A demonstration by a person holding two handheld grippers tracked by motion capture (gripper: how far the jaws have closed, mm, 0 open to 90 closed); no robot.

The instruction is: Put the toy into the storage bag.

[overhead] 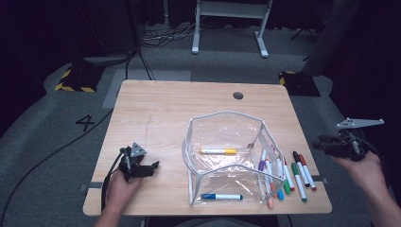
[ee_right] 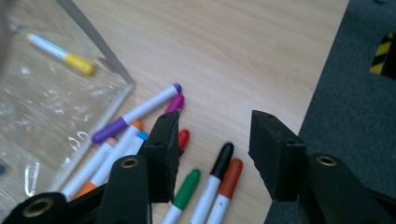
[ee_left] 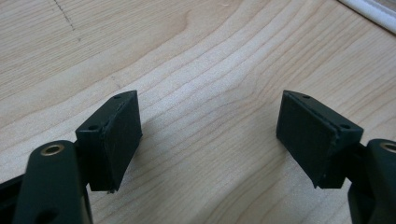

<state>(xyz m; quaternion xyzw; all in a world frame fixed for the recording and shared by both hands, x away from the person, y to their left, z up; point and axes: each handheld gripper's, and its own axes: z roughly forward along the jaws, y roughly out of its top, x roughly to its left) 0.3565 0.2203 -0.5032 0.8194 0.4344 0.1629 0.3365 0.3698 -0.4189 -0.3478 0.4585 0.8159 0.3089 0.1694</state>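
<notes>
The work in hand looks like loading markers into the clear plastic pouch (overhead: 227, 156), which is standing open near the middle of the wooden table (overhead: 161, 109). A yellow-capped marker (overhead: 218, 151) and a blue-capped marker (overhead: 221, 196) are already lying inside it, while a row of loose markers (overhead: 288, 172) is waiting on the table just right of the pouch.

The right gripper (overhead: 338, 145) is hovering off the table's right edge, near that row, with its jaws spread and holding nothing. The left gripper (overhead: 142, 168) is resting low at the near left of the table, well apart from the pouch, its jaws also spread wide and empty.

This reads as the approach before another pick. The next move calls for bringing the right gripper left and down over one marker, lining the jaws across its barrel, and closing without nudging its neighbours.

The right gripper view is showing cap colours the high view blurs: a purple marker (ee_right: 135, 114) lying against the pouch's corner, then green (ee_right: 184, 191), black (ee_right: 215, 173) and orange-red (ee_right: 227, 184) caps between the jaws. The left gripper view is showing bare wood grain and a strip of the pouch's white edge (ee_left: 369, 11) at its far right.
</notes>
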